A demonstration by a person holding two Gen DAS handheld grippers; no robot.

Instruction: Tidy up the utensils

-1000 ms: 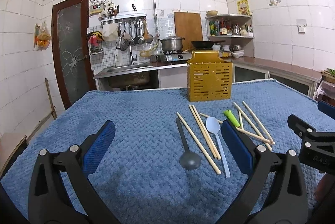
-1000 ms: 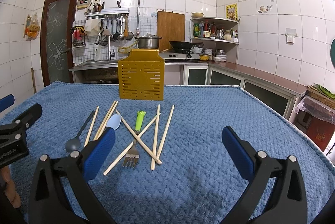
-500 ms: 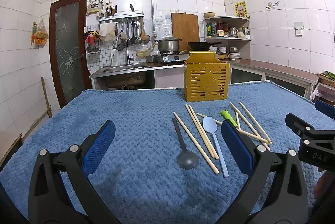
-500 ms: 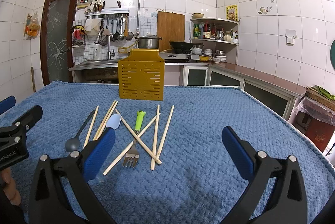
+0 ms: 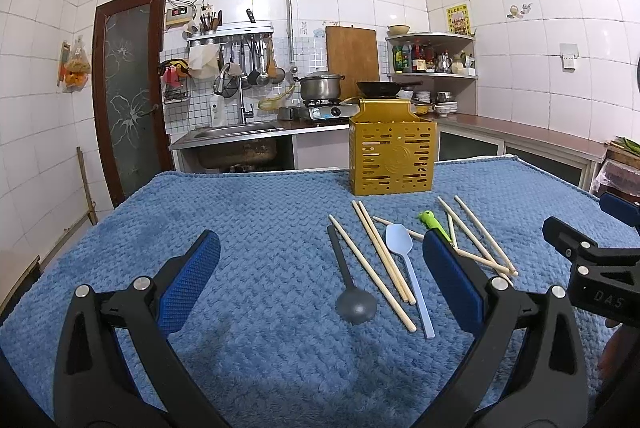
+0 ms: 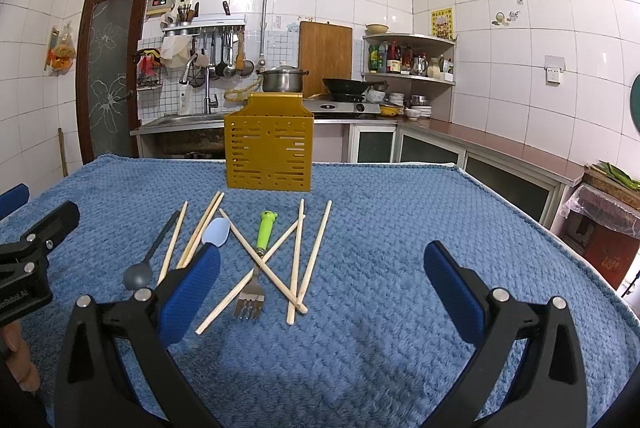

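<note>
- Yellow utensil holder (image 6: pixel 268 145) stands upright beyond both claws; contents not visible.
- Chopsticks (image 6: pixel 295 260), spoons and fork (image 6: pixel 256 268) lie loose ahead of the claws.
- Left gripper (image 5: pixel 320 282) and right gripper (image 6: pixel 322 288) spread wide, holding nothing.
- Fork tines hidden in left view.

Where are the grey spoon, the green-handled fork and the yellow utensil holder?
grey spoon (image 5: pixel 355 305): left wrist view, on its bowl.
green-handled fork (image 6: pixel 265 232): right wrist view, on its handle.
yellow utensil holder (image 6: pixel 268 156): right wrist view, on its front wall.

left gripper (image 5: pixel 320 282) wide open, holding nothing; right gripper (image 6: pixel 322 284) same, level beside it
</note>
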